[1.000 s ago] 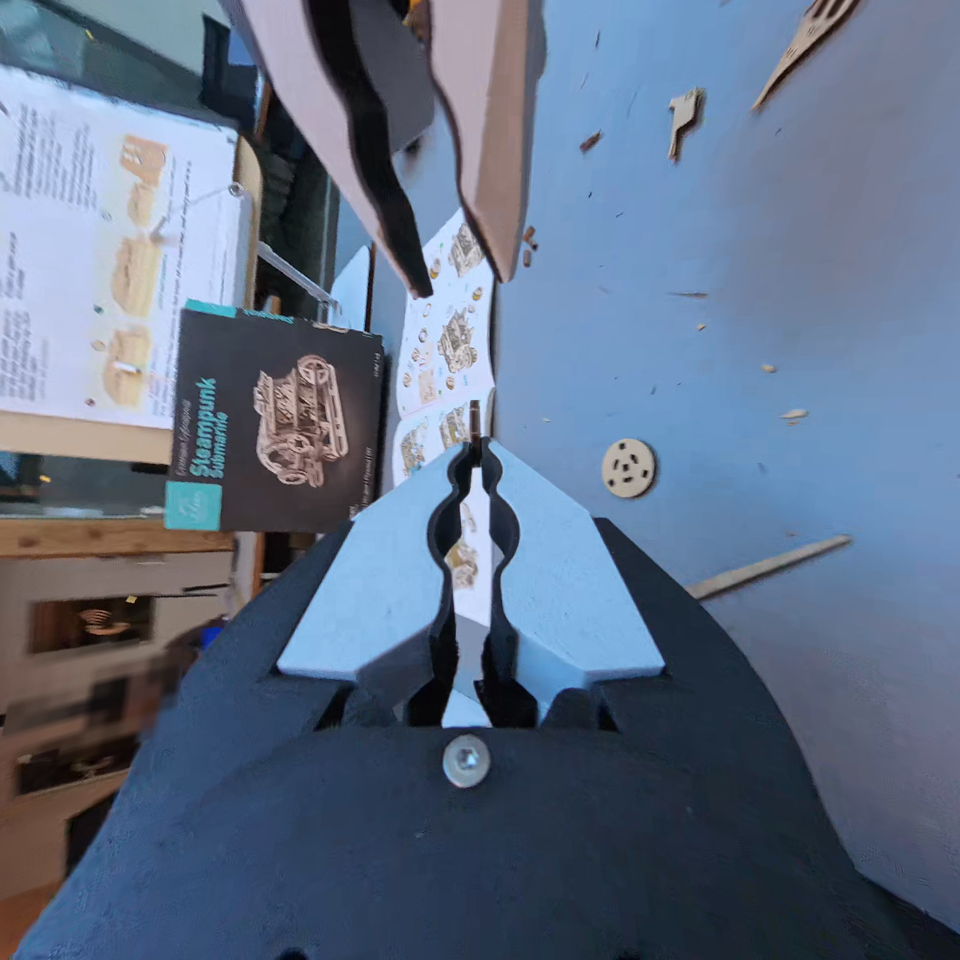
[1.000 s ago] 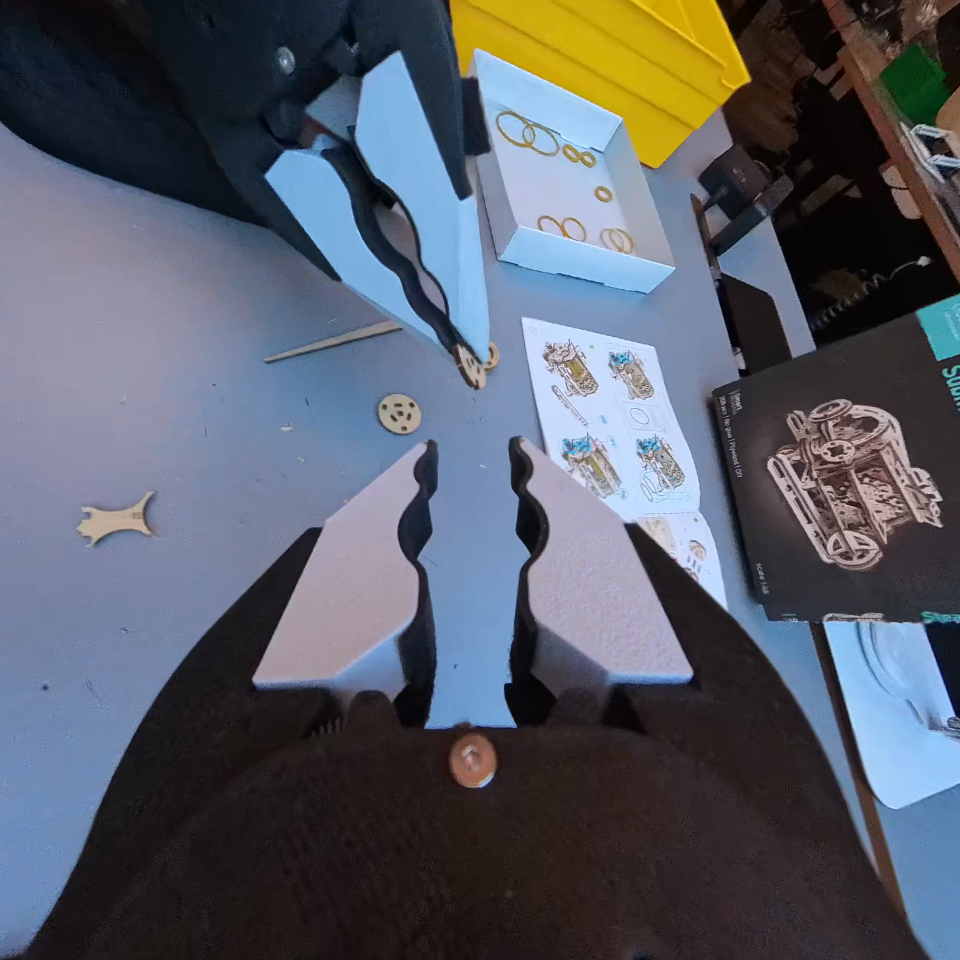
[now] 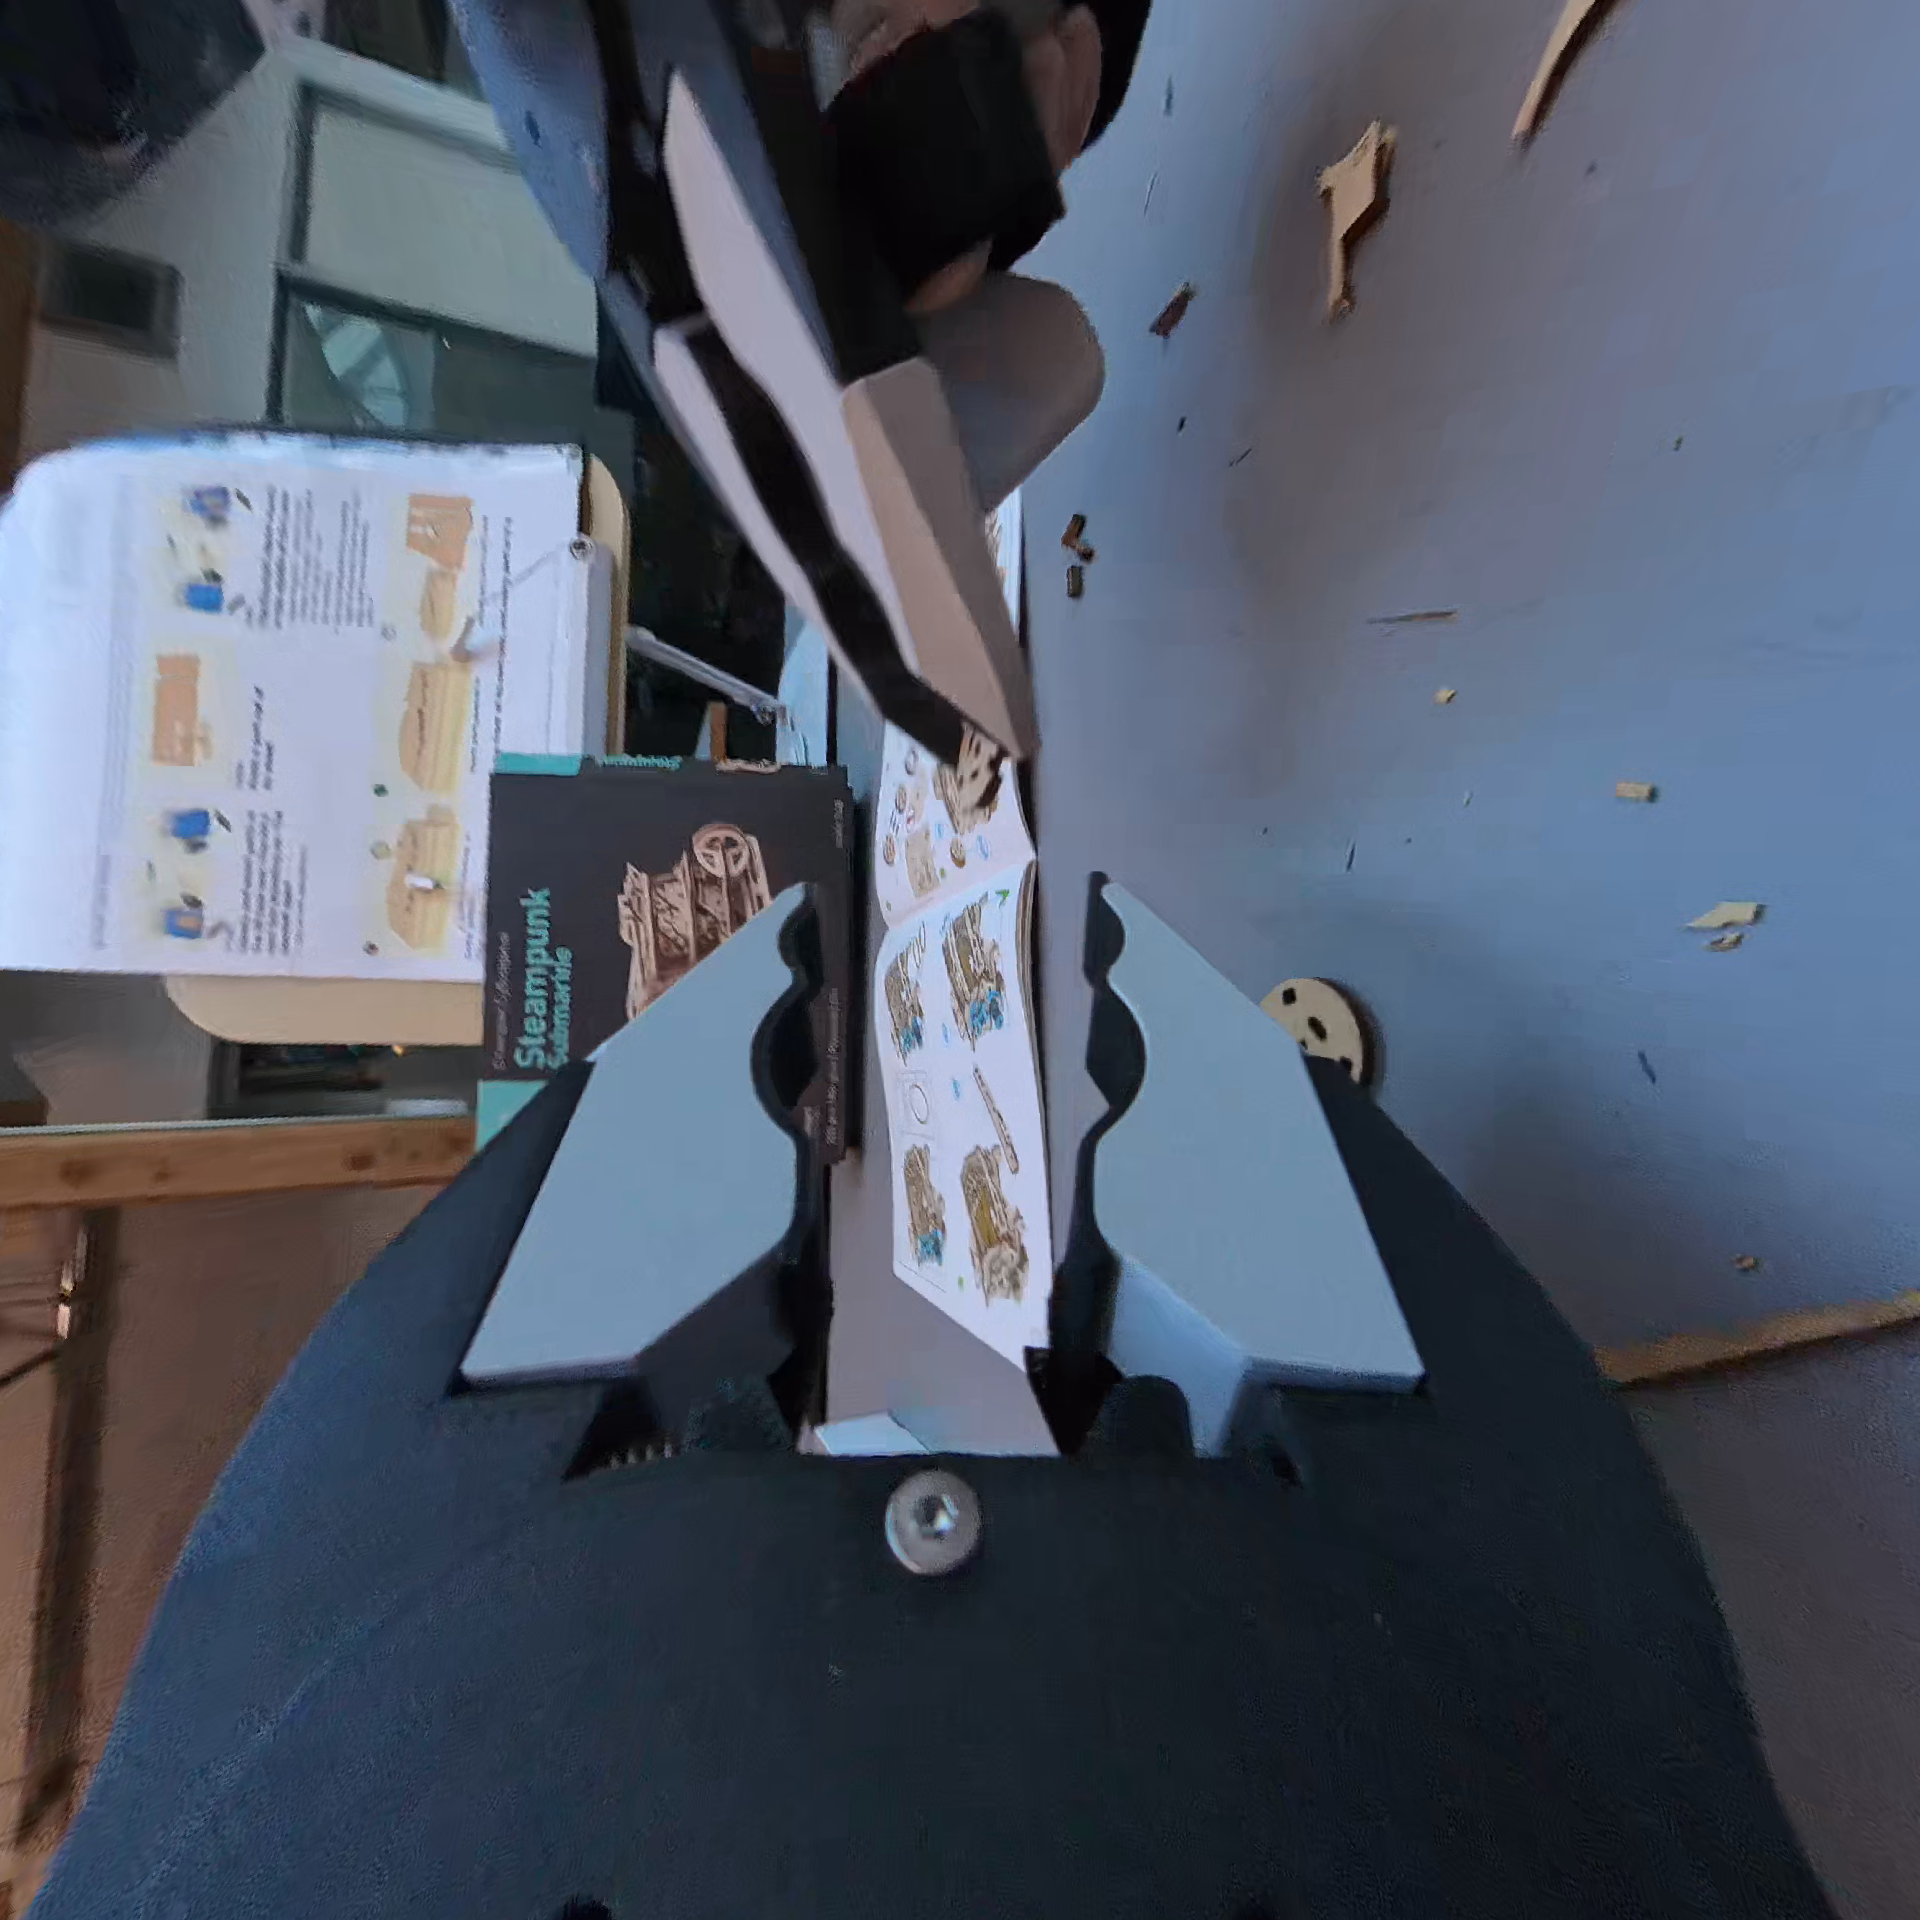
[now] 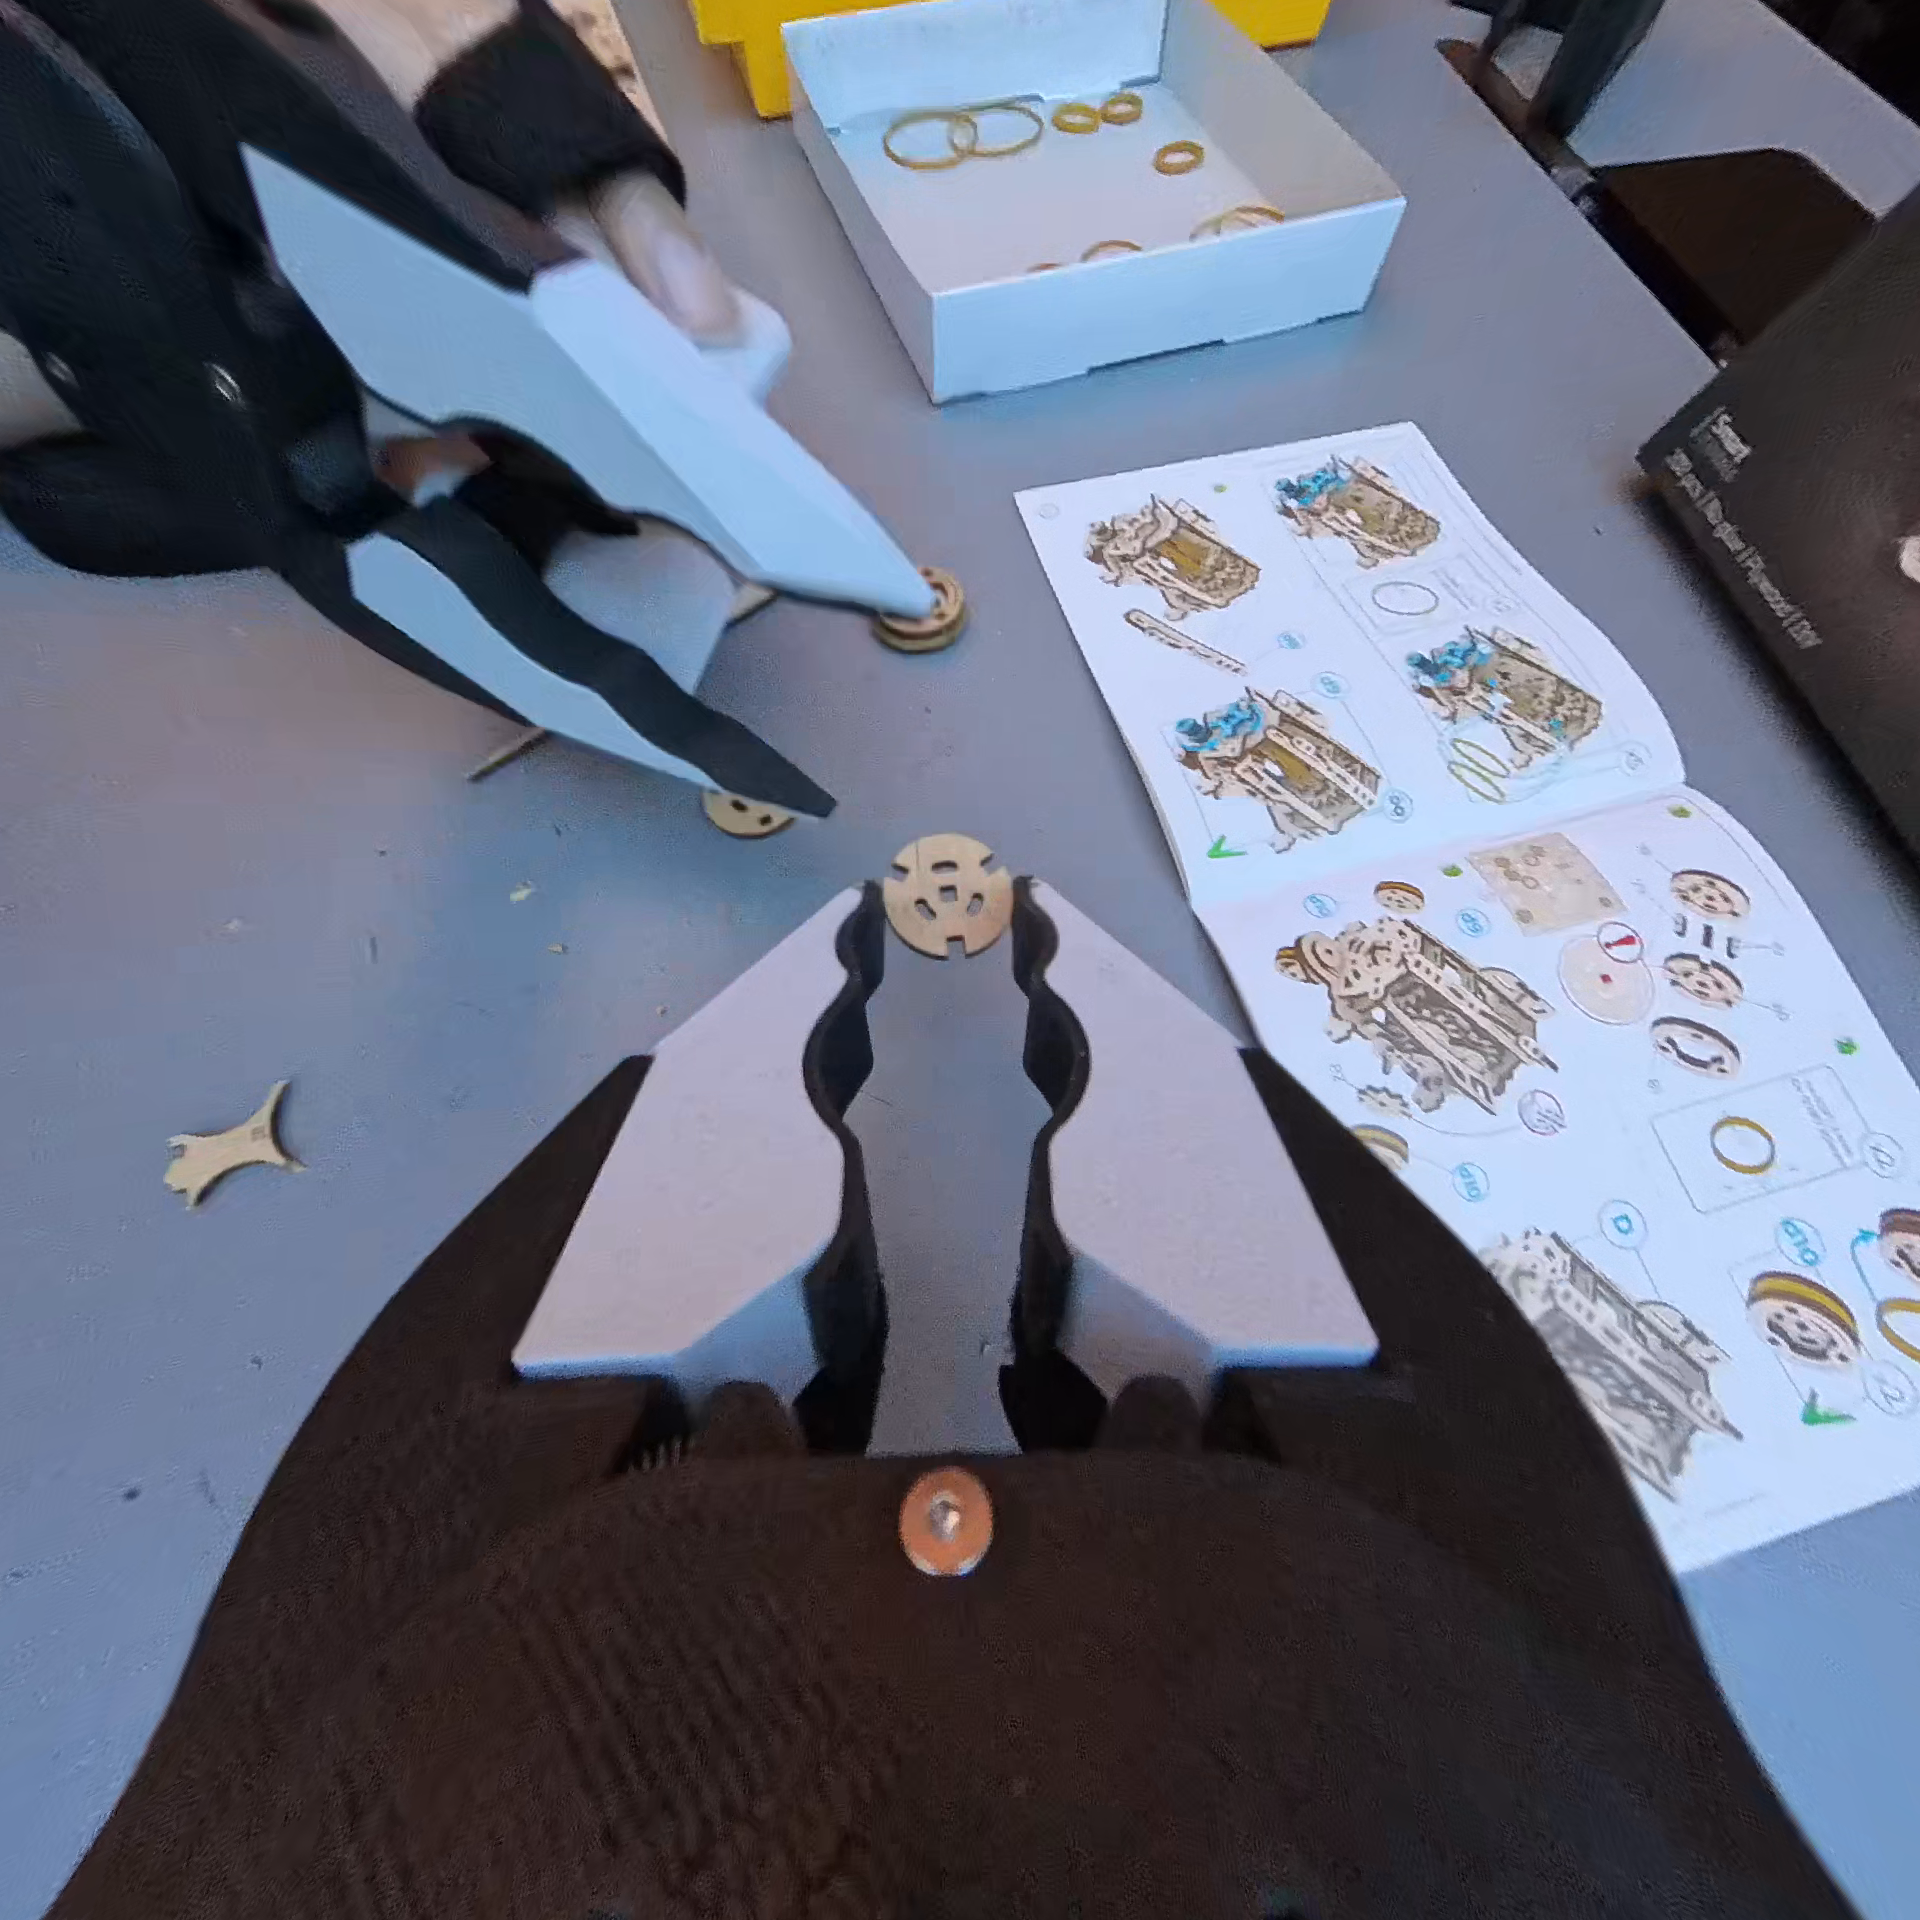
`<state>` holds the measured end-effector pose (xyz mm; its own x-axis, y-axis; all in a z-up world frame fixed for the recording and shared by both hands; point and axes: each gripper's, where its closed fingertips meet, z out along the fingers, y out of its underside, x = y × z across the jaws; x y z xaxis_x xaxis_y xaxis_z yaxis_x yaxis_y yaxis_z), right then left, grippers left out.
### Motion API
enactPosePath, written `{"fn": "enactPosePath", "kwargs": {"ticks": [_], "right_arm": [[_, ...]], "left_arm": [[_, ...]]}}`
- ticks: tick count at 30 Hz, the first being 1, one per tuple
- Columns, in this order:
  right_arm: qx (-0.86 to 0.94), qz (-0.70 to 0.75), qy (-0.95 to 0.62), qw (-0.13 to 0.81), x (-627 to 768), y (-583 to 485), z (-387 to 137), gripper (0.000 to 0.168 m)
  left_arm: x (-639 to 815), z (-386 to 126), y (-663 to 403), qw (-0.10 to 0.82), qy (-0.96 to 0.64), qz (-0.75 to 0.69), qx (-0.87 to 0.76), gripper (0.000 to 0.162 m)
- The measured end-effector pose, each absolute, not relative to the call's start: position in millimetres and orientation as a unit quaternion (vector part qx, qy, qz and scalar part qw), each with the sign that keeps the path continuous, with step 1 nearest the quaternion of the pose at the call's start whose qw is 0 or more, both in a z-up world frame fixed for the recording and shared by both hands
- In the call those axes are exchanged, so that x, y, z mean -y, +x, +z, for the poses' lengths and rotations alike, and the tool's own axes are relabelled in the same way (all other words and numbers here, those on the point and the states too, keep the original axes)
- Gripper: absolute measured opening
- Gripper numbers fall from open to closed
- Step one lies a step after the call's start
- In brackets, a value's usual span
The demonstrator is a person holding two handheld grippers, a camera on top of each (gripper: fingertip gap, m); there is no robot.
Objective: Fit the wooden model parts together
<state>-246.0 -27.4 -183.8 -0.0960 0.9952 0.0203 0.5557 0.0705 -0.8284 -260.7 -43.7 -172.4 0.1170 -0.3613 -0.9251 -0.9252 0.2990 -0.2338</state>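
My right gripper (image 4: 948, 891) is shut on a small round wooden disc (image 4: 948, 914) with cut-outs, gripped by its edges at the fingertips just above the grey table. My left gripper (image 3: 951, 904) is open and empty. In the right wrist view it (image 4: 875, 704) reaches in from the upper left. Its upper fingertip rests on a thicker stacked wooden wheel (image 4: 920, 620) lying on the table. A second flat disc (image 4: 743, 812) lies by its lower fingertip. That disc also shows in the left wrist view (image 3: 1320, 1023).
An open instruction booklet (image 4: 1455, 831) lies right of the grippers, with a black kit box (image 4: 1818, 468) beyond it. A white tray (image 4: 1143, 322) of rubber bands stands at the back. A star-shaped wooden piece (image 4: 229, 1143), a thin stick (image 3: 1766, 1340) and wood scraps lie on the table. My two grippers' fingertips are within a few centimetres of each other.
My left gripper has opened and let go of the small wheel, which now lies on the table. My right gripper has moved forward and closed on a wooden disc.
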Motion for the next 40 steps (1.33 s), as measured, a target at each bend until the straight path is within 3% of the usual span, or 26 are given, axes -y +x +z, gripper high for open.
{"fn": "enactPosePath", "kwargs": {"ticks": [9,12,19,22,29,34,40], "right_arm": [[0.706,0.256,-0.595,0.285,39.2,-256.4,-221.6,0.024],[0.705,0.258,-0.596,0.284,37.8,-254.0,-219.3,0.042],[0.651,0.276,-0.567,0.421,-1.7,-221.8,-167.5,0.039],[0.632,0.290,-0.550,0.462,11.4,-214.8,-148.0,0.038],[0.673,0.350,-0.497,0.421,122.9,-286.7,-133.3,0.036],[0.728,0.391,-0.441,0.350,203.2,-400.0,-129.8,0.035],[0.787,0.310,-0.405,0.346,242.3,-539.1,-149.2,0.036]], "left_arm": [[44.9,-107.5,-291.4,0.640,-0.653,-0.057,-0.401,0.047],[42.5,-101.4,-300.2,0.644,-0.666,-0.098,-0.362,0.048],[63.3,-40.0,-343.5,0.689,-0.672,-0.150,-0.227,0.049],[118.8,-21.4,-388.2,0.694,-0.689,-0.168,-0.123,0.042],[296.1,-99.7,-608.4,0.585,-0.794,0.083,0.144,0.039],[338.3,-142.8,-661.4,0.548,-0.808,0.058,0.208,0.041],[336.0,-192.1,-676.2,0.491,-0.846,0.021,0.204,0.040]]}}
